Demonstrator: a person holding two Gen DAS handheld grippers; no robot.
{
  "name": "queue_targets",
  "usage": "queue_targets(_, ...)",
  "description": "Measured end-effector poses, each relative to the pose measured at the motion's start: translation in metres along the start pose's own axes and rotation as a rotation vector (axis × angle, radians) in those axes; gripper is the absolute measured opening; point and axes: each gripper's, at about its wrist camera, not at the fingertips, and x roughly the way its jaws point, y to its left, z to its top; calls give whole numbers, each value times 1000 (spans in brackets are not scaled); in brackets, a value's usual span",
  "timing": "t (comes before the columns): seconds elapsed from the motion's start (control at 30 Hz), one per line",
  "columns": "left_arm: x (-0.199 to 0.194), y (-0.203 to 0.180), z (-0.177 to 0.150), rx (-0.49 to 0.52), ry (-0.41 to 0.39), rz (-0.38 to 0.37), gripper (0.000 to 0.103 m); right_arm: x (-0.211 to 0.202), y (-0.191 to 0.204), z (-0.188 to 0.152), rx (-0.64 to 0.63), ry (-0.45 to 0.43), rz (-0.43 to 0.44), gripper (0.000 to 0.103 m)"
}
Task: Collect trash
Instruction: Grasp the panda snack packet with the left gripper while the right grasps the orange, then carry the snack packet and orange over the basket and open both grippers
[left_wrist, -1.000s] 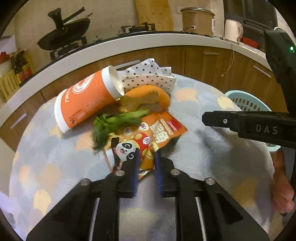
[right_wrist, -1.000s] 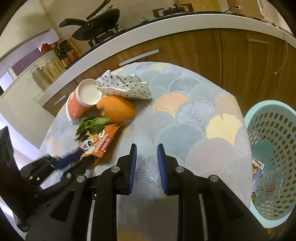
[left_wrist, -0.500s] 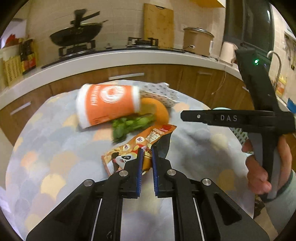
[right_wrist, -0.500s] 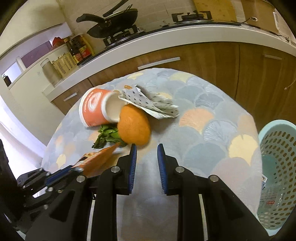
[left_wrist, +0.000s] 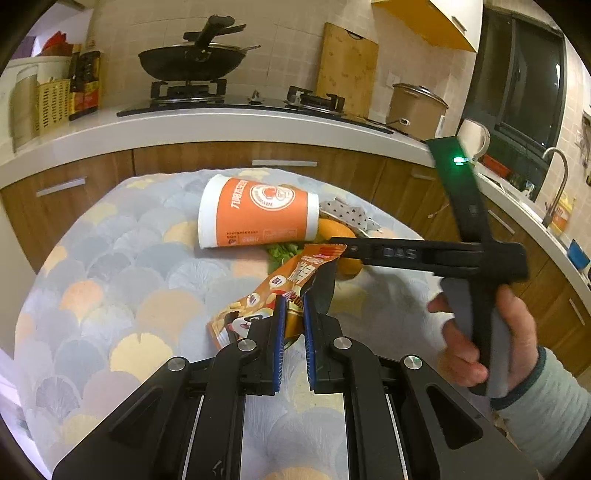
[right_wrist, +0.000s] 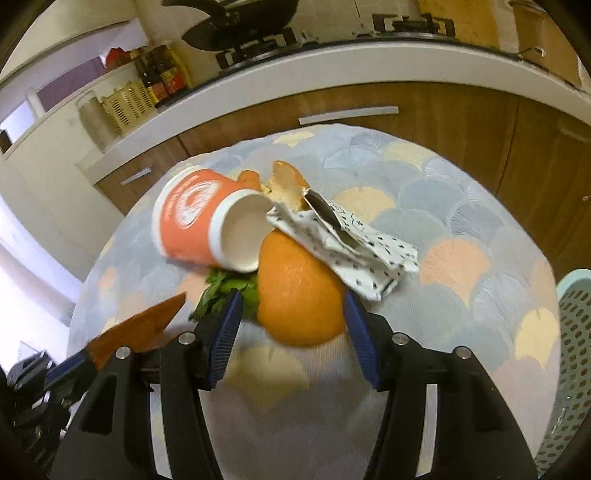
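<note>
Trash crowds the counter's (right_wrist: 461, 221) middle: tipped paper cup (right_wrist: 199, 221), orange peel (right_wrist: 299, 291), greens (right_wrist: 225, 291) and spotted napkin (right_wrist: 369, 247), all touching. Bare cloth lies open right of the pile, toward the basket (right_wrist: 576, 350). Left side bare too.

Warm indoor light, strong fisheye warp, right view motion-blurred w/ window glare.
</note>
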Motion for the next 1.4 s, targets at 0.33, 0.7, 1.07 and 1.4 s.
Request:
queue_targets(0.33,2,-10,12,13,-21,-20,8,-22,-15,-20,26,-25,71,15)
queue_targets(0.7,-8,-45,30,43,-77,-57,8,-105,-18,-43,26,-154,91,15)
queue_targets(1.07,13,-124,56,140,-93,-180,8,-194,-76,-64,91,-322,-57,15)
queue_targets(1.4,64,-217,62,217,-43,-312,8,-237,-158,-88,213,-382,-212,15)
